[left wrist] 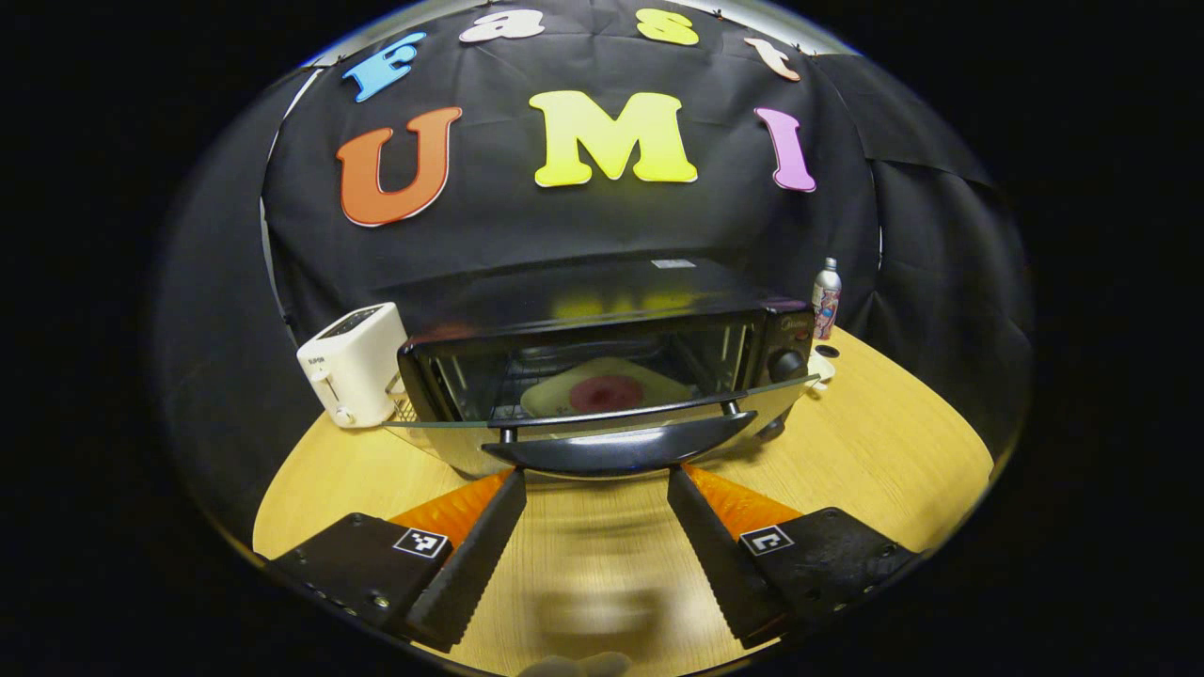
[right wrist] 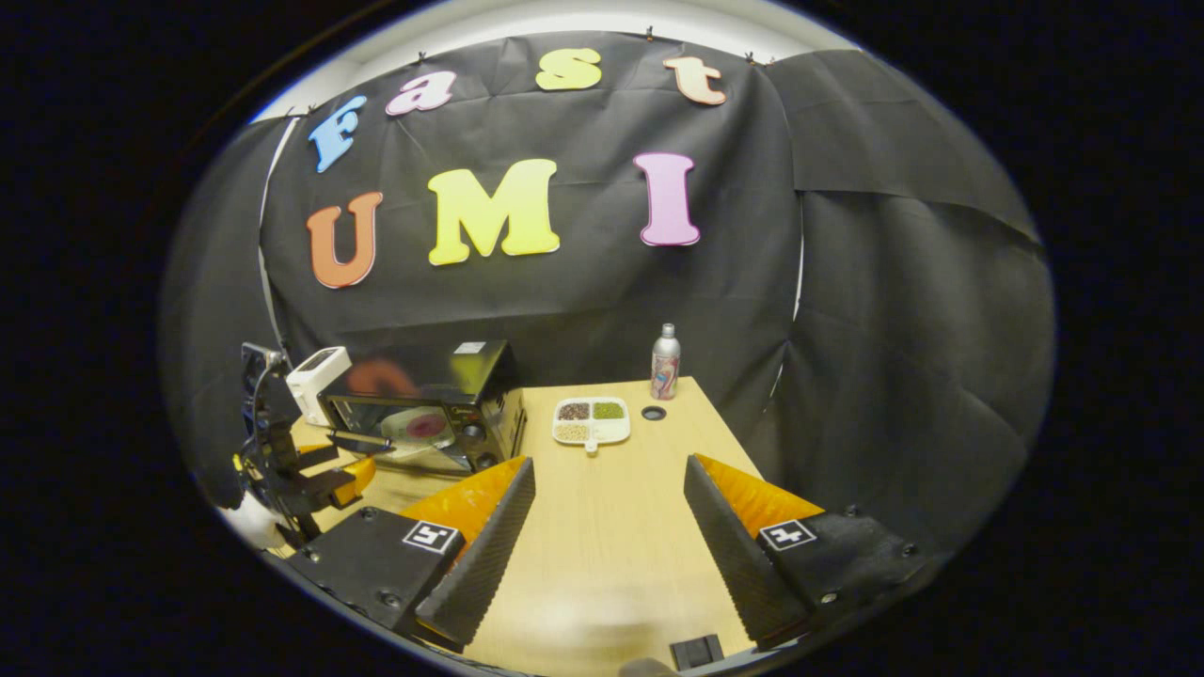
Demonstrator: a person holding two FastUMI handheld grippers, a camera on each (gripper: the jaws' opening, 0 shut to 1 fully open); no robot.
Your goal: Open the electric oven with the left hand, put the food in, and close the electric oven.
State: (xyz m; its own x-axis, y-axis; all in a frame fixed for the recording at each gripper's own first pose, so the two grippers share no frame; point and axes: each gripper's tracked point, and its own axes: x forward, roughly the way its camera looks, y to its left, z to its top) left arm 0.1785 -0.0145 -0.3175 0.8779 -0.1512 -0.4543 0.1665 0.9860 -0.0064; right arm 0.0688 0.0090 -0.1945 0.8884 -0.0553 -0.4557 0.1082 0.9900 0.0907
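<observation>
Your left tool (left wrist: 595,489) gapes empty below the oven door's handle (left wrist: 621,453); rigid bar, fragile glass, grip mid-handle.

Glossy glass oven door (left wrist: 602,428); matt wood-grain table (left wrist: 875,451); metal bottle (right wrist: 665,362).

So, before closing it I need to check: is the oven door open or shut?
Open. In the left gripper view the oven door is swung down nearly level, its handle toward the gripper, and the food sits inside.
</observation>
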